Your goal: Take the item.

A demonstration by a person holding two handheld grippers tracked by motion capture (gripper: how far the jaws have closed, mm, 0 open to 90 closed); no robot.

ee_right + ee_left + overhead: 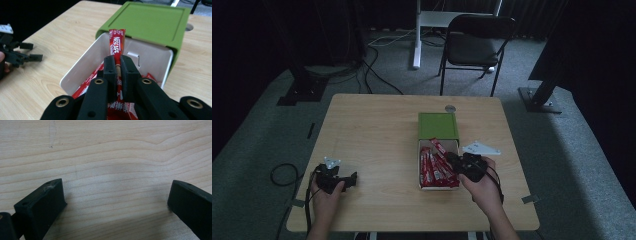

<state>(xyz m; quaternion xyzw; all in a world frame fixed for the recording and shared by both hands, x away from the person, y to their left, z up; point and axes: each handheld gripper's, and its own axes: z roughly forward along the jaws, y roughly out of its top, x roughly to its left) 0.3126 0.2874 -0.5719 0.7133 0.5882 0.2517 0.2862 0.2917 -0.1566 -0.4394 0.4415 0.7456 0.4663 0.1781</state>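
The right gripper (117, 62) clamps a Nescafé stick (116, 43) above the white drawer's (82, 65) rim; the left gripper (116, 195) gapes over bare table (112, 150).

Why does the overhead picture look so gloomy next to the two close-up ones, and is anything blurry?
High view: dim, surroundings nearly black, table readable. Left gripper view: bright, wood grain sharp, soft shadow between the jaws. Right gripper view: evenly lit, sachet lettering crisp, nearest knuckles slightly soft.

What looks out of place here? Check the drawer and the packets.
One coffee stick stands out: it is pinched in the right gripper and pokes up above the white drawer, while the other red packets lie inside. Nothing looks spilled.
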